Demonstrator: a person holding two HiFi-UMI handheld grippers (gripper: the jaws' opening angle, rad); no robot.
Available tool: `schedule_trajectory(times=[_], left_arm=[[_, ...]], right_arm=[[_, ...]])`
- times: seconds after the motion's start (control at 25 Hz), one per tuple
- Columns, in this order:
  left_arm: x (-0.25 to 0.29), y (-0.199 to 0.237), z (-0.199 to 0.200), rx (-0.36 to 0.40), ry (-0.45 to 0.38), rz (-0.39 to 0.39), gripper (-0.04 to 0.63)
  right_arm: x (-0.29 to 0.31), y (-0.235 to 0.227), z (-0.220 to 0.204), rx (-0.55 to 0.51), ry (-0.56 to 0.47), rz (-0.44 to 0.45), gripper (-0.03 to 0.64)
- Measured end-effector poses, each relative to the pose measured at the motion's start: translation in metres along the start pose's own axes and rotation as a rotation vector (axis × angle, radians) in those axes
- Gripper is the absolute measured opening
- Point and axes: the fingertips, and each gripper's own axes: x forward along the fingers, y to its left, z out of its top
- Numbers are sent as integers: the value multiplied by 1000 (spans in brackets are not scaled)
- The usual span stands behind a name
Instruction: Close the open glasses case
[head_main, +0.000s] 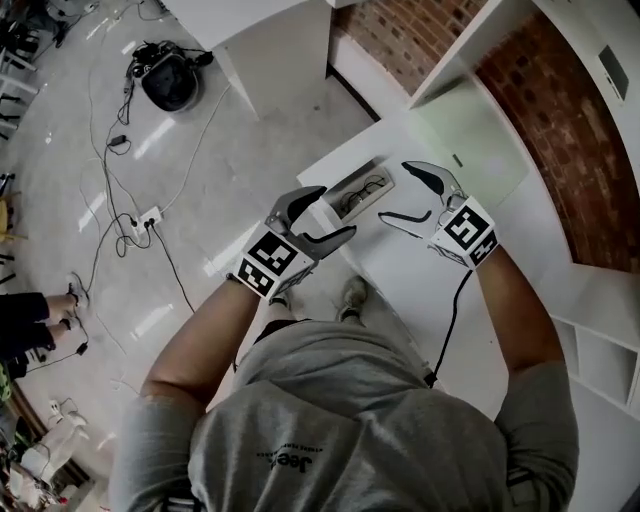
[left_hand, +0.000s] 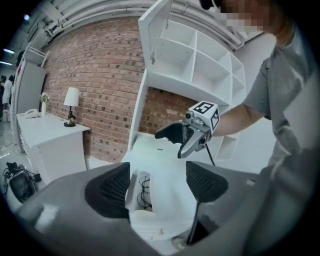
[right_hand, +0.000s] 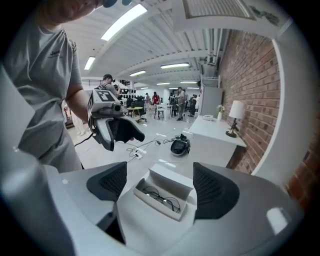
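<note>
the left gripper (left_hand: 157, 185) fills the bottom, its jaws standing apart. between them, at six o'clock, an open glasses case (left_hand: 134, 198) lies on a white table (left_hand: 167, 167), glasses (left_hand: 144, 190) inside, neither pad touching it. at one o'clock from the case hovers the right gripper (left_hand: 176, 144), jaws apart. a lamp (left_hand: 72, 102) stands at nine o'clock before a brick wall (left_hand: 100, 85).

White surface (head_main: 405, 275) by brick wall (head_main: 420, 30). On it, open case (head_main: 362, 188) holding glasses (right_hand: 161, 197), near edge away from brick wall.
</note>
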Motion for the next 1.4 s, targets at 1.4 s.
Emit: schedule_trajectory(times=[1.4], left_arm=[[99,46,-129,231,273,66,410]], right_arm=[[116,-30,-119,-529,411,251,497]])
